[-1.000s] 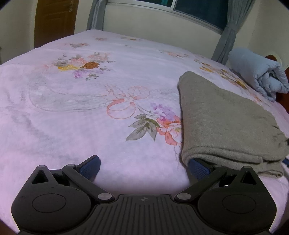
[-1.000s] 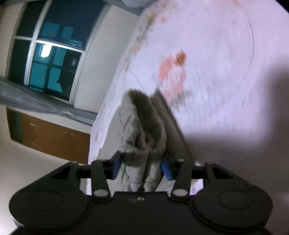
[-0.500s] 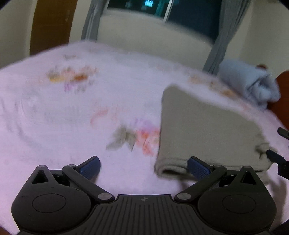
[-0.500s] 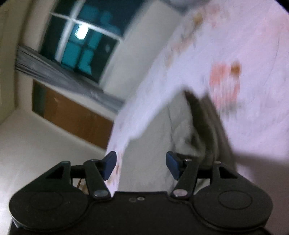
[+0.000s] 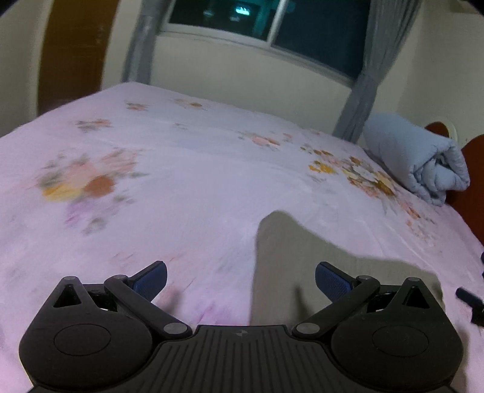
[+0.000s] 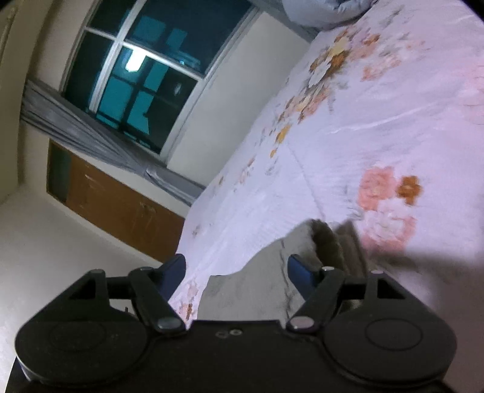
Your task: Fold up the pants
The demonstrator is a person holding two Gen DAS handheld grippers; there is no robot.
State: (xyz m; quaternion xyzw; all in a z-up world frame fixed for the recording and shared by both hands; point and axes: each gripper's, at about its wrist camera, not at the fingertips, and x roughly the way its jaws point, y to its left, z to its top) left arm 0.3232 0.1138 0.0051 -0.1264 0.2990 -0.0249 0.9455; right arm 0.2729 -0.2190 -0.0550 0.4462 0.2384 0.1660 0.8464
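The grey pants (image 5: 302, 260) lie folded on the pink floral bed sheet (image 5: 181, 181), low and right of centre in the left wrist view. My left gripper (image 5: 240, 279) is open and empty, raised above the near edge of the pants. In the right wrist view the pants (image 6: 257, 287) lie just beyond my right gripper (image 6: 236, 270), which is open and empty, with a thick folded end by the right fingertip (image 6: 299, 269). Part of the right gripper (image 5: 472, 299) shows at the right edge of the left wrist view.
A rolled light-blue blanket (image 5: 417, 160) lies at the bed's far right, by a reddish headboard (image 5: 466, 193). A dark window (image 5: 272, 27) with grey curtains (image 5: 360, 90) is behind the bed. A brown wooden door (image 6: 115, 205) stands beside the window.
My right gripper let go of the bunched pants and opened wide, then drew back. My left gripper lifted and pulled back from the pants' near edge, staying open.
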